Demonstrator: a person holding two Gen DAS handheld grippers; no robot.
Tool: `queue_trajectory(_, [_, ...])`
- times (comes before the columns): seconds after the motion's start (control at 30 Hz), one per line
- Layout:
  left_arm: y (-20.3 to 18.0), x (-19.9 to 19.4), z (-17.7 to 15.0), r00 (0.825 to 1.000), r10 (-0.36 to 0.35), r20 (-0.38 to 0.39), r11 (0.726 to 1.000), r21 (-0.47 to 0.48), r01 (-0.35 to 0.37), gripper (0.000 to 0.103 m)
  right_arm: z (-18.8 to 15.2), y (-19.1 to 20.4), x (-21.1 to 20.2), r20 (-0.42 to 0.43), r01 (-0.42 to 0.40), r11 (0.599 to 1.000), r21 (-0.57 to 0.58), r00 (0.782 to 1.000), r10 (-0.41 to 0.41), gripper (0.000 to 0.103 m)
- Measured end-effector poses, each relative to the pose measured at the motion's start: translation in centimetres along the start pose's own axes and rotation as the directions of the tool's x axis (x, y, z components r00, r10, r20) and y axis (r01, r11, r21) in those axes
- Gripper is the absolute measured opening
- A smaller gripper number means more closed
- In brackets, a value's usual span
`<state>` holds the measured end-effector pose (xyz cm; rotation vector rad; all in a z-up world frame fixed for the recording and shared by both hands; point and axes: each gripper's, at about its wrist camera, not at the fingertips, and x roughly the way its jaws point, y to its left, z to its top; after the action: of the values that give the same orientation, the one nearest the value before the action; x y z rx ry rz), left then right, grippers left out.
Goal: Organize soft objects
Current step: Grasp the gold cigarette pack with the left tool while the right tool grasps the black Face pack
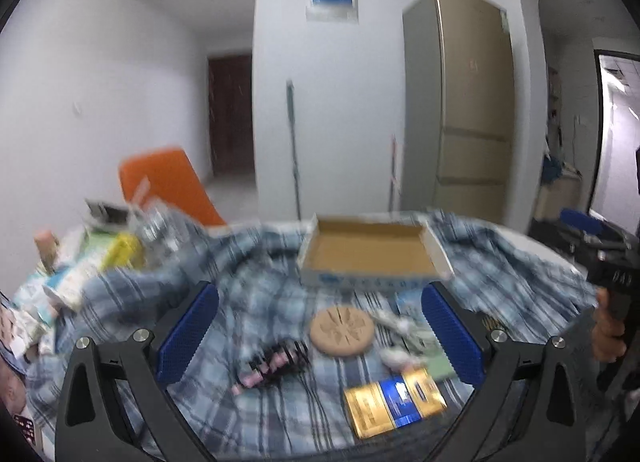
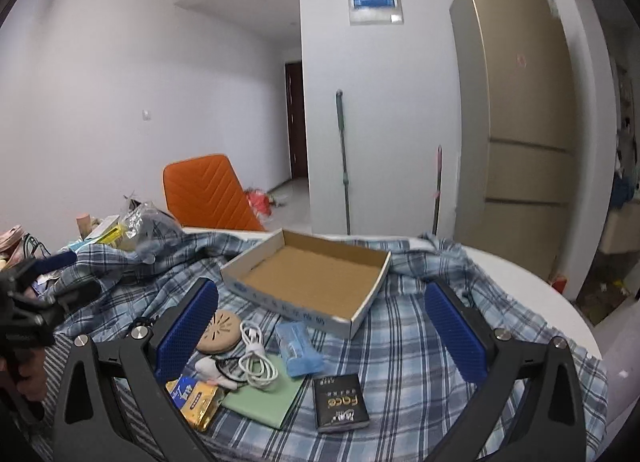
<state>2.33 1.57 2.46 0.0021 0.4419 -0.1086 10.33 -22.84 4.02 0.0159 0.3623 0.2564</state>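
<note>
Fridge (image 2: 520,122): big gold one against the right wall, well behind everything.
Surface (image 2: 520,270): round and white, mostly buried under a blue plaid cloth (image 2: 420,342), all rumpled.
Orange chair (image 2: 208,190): tucked in at the far left side.
Cardboard tray (image 2: 312,274): open, nothing in it, sitting on the cloth in the middle.
Left tool (image 1: 320,336): blue pads wide apart, gripping nothing, hovering over the round tan disc (image 1: 342,330).
Right tool (image 2: 320,334): also spread open and empty.
Small stuff: gold snack pack (image 2: 196,398), green card (image 2: 264,394), white cable (image 2: 254,358), blue pouch (image 2: 298,348), black "Face" packet (image 2: 340,402), all just in front of the tray.
</note>
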Motion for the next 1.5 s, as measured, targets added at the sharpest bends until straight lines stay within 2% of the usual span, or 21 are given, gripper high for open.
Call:
queue_trajectory(0.07, [-0.2, 0.9, -0.4, 0.996, 0.009, -0.088, 1.0, -0.004, -0.01, 0.103, -0.2, -0.2, 0.1, -0.014, 0.012, 1.0, 0.001, 1.0, -0.012, 0.103])
queue_trajectory(0.17, [-0.9, 1.4, -1.7, 0.99, 0.074, -0.12, 0.997, -0.014, -0.076, 0.103, -1.1, -0.6, 0.7, -0.037, 0.012, 1.0, 0.021, 0.999, -0.011, 0.103])
queue_trajectory(0.27, [-1.4, 2.2, -2.9, 0.982, 0.034, -0.184, 0.997, -0.065, -0.047, 0.103, -2.0, -0.8, 2.0, -0.079, 0.02, 0.999, 0.026, 0.997, -0.018, 0.101])
queue_trajectory(0.4, [-2.6, 3.2, -3.3, 0.968, 0.019, -0.251, 0.997, -0.072, -0.038, 0.103, -2.7, -1.0, 3.4, -0.153, 0.033, 0.999, 0.001, 0.988, -0.032, 0.1])
queue_trajectory(0.53, [-3.6, 5.5, -3.8, 0.938, -0.049, -0.343, 0.993, -0.118, 0.009, 0.103, -3.4, -1.7, 4.5, -0.218, 0.044, 0.999, -0.004, 0.975, -0.044, 0.099])
queue_trajectory(0.7, [-4.1, 8.9, -5.2, 0.909, -0.039, -0.414, 0.992, -0.127, -0.015, 0.103, -4.1, -2.4, 5.9, -0.292, 0.038, 0.999, 0.004, 0.956, -0.035, 0.095])
queue_trajectory(0.9, [-4.0, 9.8, -7.1, 0.896, -0.053, -0.441, 0.992, -0.129, -0.005, 0.103, -4.7, -3.3, 8.3, -0.403, -0.023, 0.999, 0.036, 0.915, 0.035, 0.087])
queue_trajectory(1.0, [-4.3, 9.7, -7.2, 0.901, -0.025, -0.433, 0.995, -0.094, -0.018, 0.103, -5.8, -3.2, 9.8, -0.471, -0.037, 0.999, 0.028, 0.881, 0.046, 0.083])
queue_trajectory(1.1, [-4.9, 9.5, -7.2, 0.905, -0.031, -0.424, 0.998, -0.069, 0.002, 0.103, -6.8, -3.1, 10.8, -0.521, -0.059, 0.998, 0.032, 0.851, 0.067, 0.078])
queue_trajectory(1.23, [-4.7, 9.9, -7.5, 0.896, -0.048, -0.442, 0.996, -0.089, 0.009, 0.103, -7.6, -3.3, 11.8, -0.559, -0.03, 0.999, 0.033, 0.828, 0.044, 0.065])
queue_trajectory(1.33, [-4.6, 10.4, -7.7, 0.883, -0.053, -0.466, 0.995, -0.101, 0.006, 0.103, -7.9, -3.0, 12.1, -0.579, -0.04, 0.999, 0.017, 0.814, 0.042, 0.065])
queue_trajectory(1.4, [-4.6, 10.2, -7.7, 0.887, -0.052, -0.458, 0.995, -0.098, 0.008, 0.103, -8.1, -2.7, 12.3, -0.588, -0.044, 0.999, 0.002, 0.808, 0.037, 0.063])
queue_trajectory(1.5, [-4.7, 10.0, -7.7, 0.891, -0.054, -0.45, 0.995, -0.096, 0.012, 0.103, -8.4, -2.5, 12.7, -0.608, -0.047, 0.999, -0.009, 0.793, 0.032, 0.054])
